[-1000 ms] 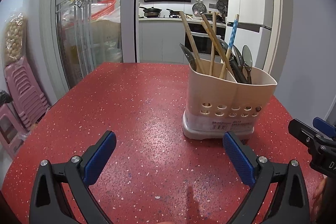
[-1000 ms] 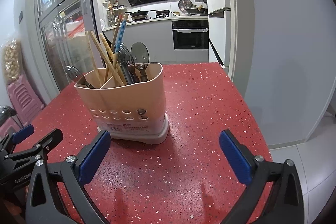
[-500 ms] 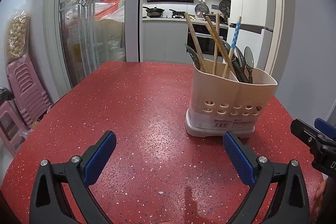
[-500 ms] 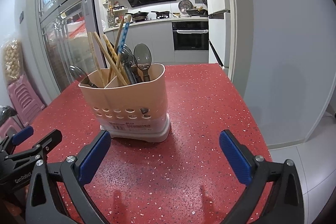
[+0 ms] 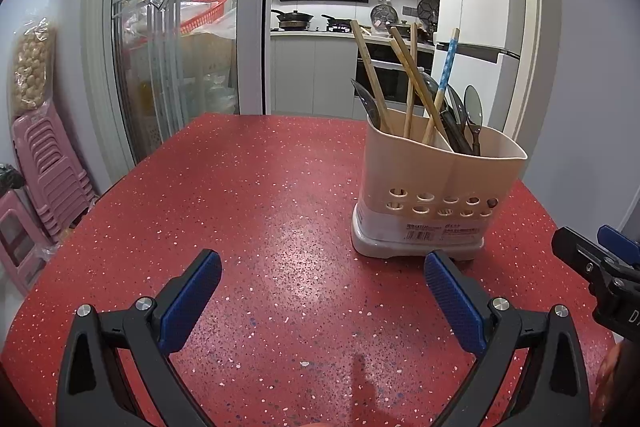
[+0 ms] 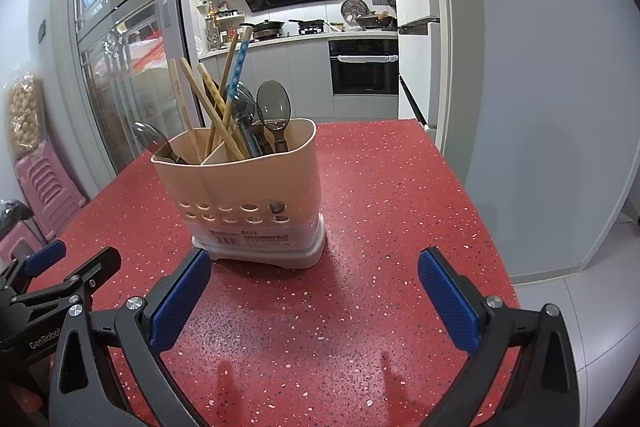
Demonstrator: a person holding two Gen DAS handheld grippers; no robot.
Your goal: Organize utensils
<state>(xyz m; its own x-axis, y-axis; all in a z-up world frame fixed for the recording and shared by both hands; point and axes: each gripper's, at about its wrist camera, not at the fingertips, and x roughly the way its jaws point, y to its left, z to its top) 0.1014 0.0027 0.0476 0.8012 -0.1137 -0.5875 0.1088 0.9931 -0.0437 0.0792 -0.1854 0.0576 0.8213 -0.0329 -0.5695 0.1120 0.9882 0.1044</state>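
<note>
A beige two-compartment utensil holder (image 5: 436, 183) stands upright on the red speckled table (image 5: 248, 195); it also shows in the right wrist view (image 6: 248, 183). Wooden chopsticks (image 5: 412, 83) and one blue-patterned chopstick (image 5: 446, 71) lean in it, beside dark spoons (image 6: 274, 111). One spoon (image 6: 154, 143) sits in the left compartment. My left gripper (image 5: 322, 279) is open and empty, short of the holder and to its left. My right gripper (image 6: 314, 279) is open and empty, just before the holder's base.
The table's right edge (image 6: 492, 227) drops to a grey tiled floor. Pink stools (image 5: 44, 163) are stacked left of the table. A glass sliding door (image 5: 176, 47) and a kitchen lie behind. The right gripper's side shows in the left wrist view (image 5: 596, 267).
Both grippers have drifted slightly; the holder sits a little more centred in the right wrist view. Both stay open and empty. The holder has not moved on the table.
</note>
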